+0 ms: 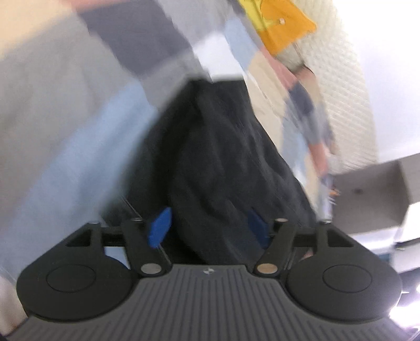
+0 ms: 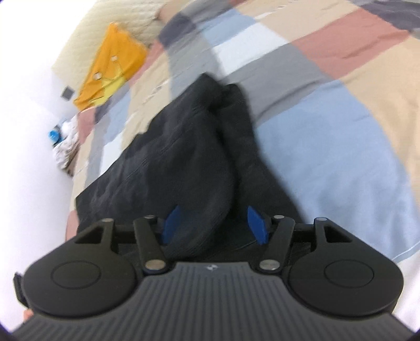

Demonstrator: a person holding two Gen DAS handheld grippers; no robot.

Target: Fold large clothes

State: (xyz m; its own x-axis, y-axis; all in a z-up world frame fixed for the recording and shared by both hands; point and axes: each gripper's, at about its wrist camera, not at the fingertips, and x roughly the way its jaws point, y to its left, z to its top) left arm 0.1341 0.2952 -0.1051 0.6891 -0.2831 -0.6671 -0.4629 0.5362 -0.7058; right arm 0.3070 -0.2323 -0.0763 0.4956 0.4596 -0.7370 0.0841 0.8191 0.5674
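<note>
A dark navy garment (image 1: 220, 162) lies on a patchwork bedspread (image 1: 78, 147), bunched and running away from both cameras. My left gripper (image 1: 208, 225) has its blue pads (image 1: 158, 227) spread wide, with a thick bundle of the garment between them; the view is blurred by motion. In the right wrist view the same garment (image 2: 189, 157) lies in two long folds on the bedspread (image 2: 341, 136). My right gripper (image 2: 214, 223) also has its pads (image 2: 256, 223) spread, with garment cloth bulging between them. I cannot tell if either pair presses the cloth.
An orange and yellow garment (image 2: 113, 70) lies at the far end of the bed by a cream knitted pillow (image 2: 126, 23); it also shows in the left wrist view (image 1: 281, 23). A white wall (image 2: 26, 131) borders the bed's left side. A grey box (image 1: 372, 194) stands right of the left gripper.
</note>
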